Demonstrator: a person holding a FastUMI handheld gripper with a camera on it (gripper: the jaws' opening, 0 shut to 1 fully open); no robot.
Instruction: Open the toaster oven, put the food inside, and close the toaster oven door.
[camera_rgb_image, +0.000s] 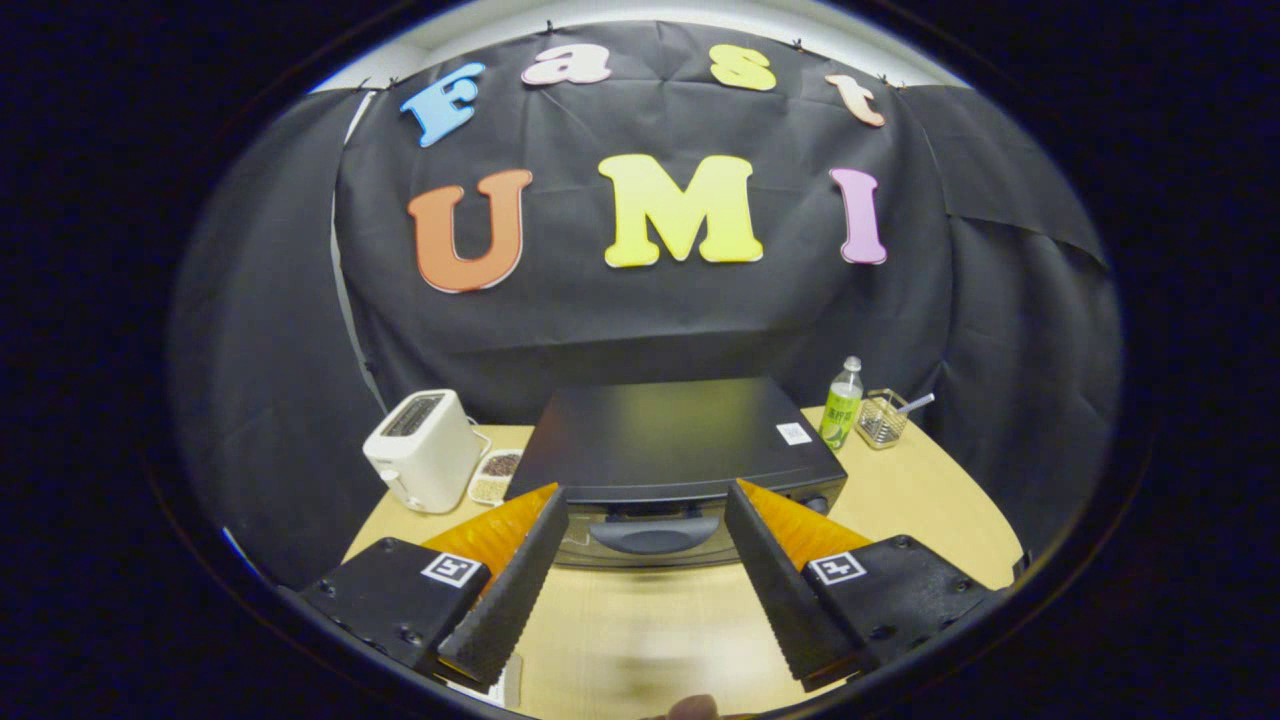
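Note:
A black toaster oven (672, 440) sits on the wooden table (930, 510), just ahead of my fingers. I look down on its flat top. Its glass door (640, 545) is closed, with a dark curved handle (652, 535) across the front, seen between my fingertips. My gripper (645, 495) is open wide, above the table and in front of the door, with nothing between its fingers. A brown rounded thing (695, 708) peeks in at the near edge of the table below the fingers; what it is I cannot tell.
A white pop-up toaster (422, 450) stands left of the oven, with a small tray of grains (495, 477) beside it. Right of the oven stand a green-labelled bottle (842, 405) and a clear holder with a straw-like stick (884, 417). Bare table lies in front of the oven.

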